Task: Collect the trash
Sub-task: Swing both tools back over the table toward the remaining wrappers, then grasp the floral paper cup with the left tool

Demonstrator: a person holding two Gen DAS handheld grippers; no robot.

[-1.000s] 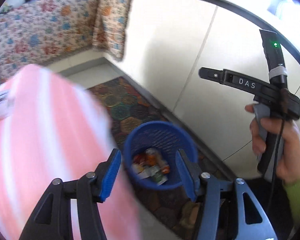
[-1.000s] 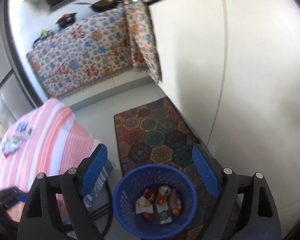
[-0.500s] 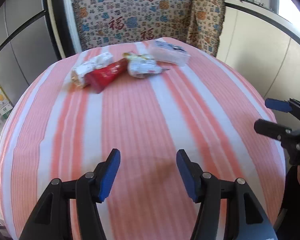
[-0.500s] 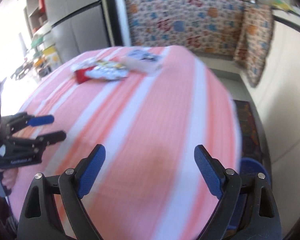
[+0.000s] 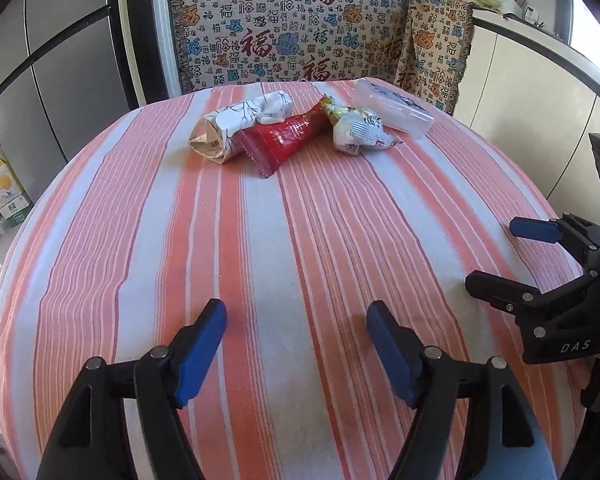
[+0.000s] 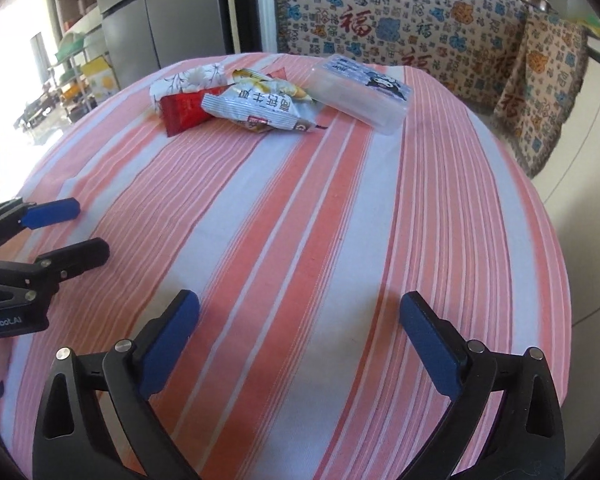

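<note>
Both the left gripper (image 5: pixel 296 336) and the right gripper (image 6: pixel 300 320) had just been opening and held nothing. Three wrappers (image 5: pixel 296 136) and a clear box (image 5: pixel 396 110) remained together at the far side of the table (image 5: pixel 260 260), not yet collected.

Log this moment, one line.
left gripper: opening, empty | right gripper: opening, empty | red foil wrapper, white crinkled snack bag: on striped tablecloth

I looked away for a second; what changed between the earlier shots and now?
Both views swung from the blue bin to the striped tablecloth. The left gripper and right gripper have just been opening, nothing between them. The red wrapper and other litter stayed put.
</note>
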